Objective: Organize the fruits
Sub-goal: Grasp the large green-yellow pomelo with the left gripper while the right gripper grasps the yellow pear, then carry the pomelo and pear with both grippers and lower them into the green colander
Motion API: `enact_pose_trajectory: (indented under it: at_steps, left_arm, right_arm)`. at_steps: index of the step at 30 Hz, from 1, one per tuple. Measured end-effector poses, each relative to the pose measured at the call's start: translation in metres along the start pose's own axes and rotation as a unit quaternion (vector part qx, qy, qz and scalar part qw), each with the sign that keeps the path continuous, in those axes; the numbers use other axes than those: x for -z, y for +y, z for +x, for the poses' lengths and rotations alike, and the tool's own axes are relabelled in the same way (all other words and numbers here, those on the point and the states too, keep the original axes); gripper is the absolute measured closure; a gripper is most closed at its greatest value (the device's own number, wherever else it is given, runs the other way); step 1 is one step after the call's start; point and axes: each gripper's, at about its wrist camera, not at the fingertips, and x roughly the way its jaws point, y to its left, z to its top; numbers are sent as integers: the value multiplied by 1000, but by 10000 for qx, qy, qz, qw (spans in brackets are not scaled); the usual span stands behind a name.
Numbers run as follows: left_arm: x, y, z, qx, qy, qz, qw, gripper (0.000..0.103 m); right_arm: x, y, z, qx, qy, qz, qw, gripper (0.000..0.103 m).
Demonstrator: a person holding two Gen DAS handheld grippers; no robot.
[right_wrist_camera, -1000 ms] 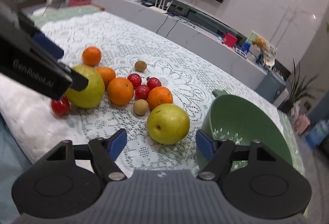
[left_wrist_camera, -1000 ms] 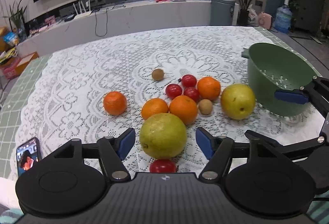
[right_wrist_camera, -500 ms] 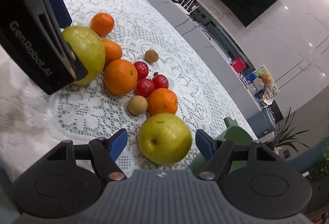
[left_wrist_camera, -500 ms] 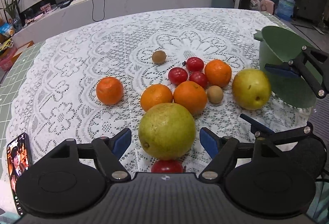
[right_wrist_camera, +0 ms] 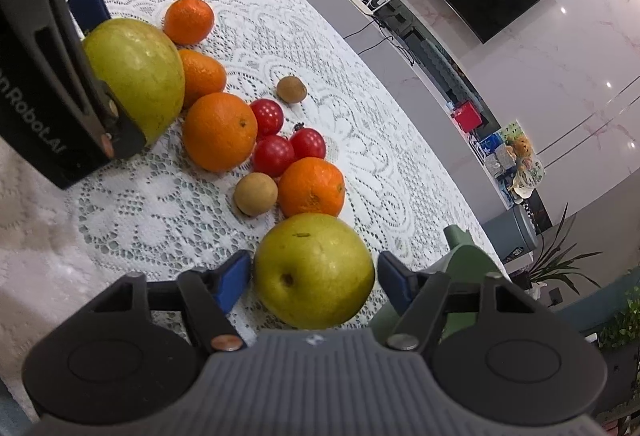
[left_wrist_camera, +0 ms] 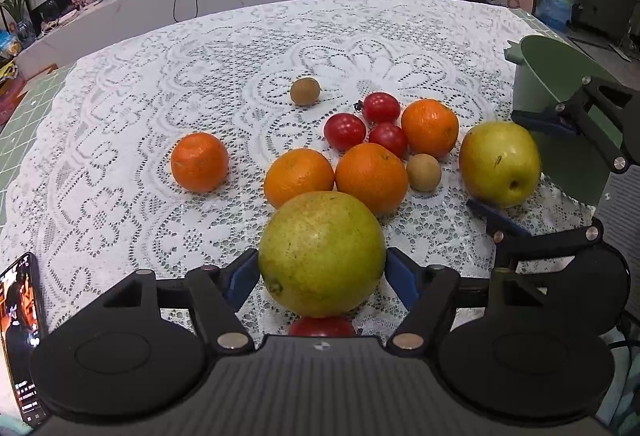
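Red fruit (left_wrist_camera: 322, 326) half-hidden under big green fruit (left_wrist_camera: 322, 254) — contact unclear

- Left gripper (left_wrist_camera: 322, 276): angled steeply down at the table, blue pads set at either side of a large green fruit (left_wrist_camera: 322, 254); jaws have just been closing.
- Right gripper (right_wrist_camera: 314, 278): tilted down, pads flanking a yellow-green pear (right_wrist_camera: 314, 270); jaws have just been closing.

right hand-held gripper (right_wrist_camera: 314, 276) jaws, just closing, flank the yellow-green pear (right_wrist_camera: 314, 270).

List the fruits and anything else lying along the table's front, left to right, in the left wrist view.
Phone → lone orange → big green-yellow fruit between the left gripper's jaws → small brown fruit → yellow-green apple → green bowl.
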Motion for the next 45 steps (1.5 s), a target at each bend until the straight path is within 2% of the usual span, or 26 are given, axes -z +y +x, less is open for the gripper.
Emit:
enact_pose_trajectory:
  at_steps: [4,12,18,29,37,45]
  left_arm:
    - [0,-4,0,13,-3,99,10000,27]
    - [0,-8,0,-63,-110,178,9998,28]
    - [2,-4,-5,-19,-143,-32,9999,29]
    - [-4,-14,-41,-59,-549,-18,9985,29]
    - [-16,-29,-70,238,-766,69,9968,29]
    - [-30,-53,-84,743,-877,206,9932,29]
  right_arm:
    - [0,1,0,11,-5,-26,10000,40]
    - [2,1,-5,-28,-46,-45,10000,41]
    - [3,-1,-24,-5,-229,-34,9997,41]
    - [4,-17,-68,-105,-602,267,9978,41]
    - [6,-49,-102,-310,-766,556,9950,41]
    - [28,-95,-114,-555,-416,1031,9922,41]
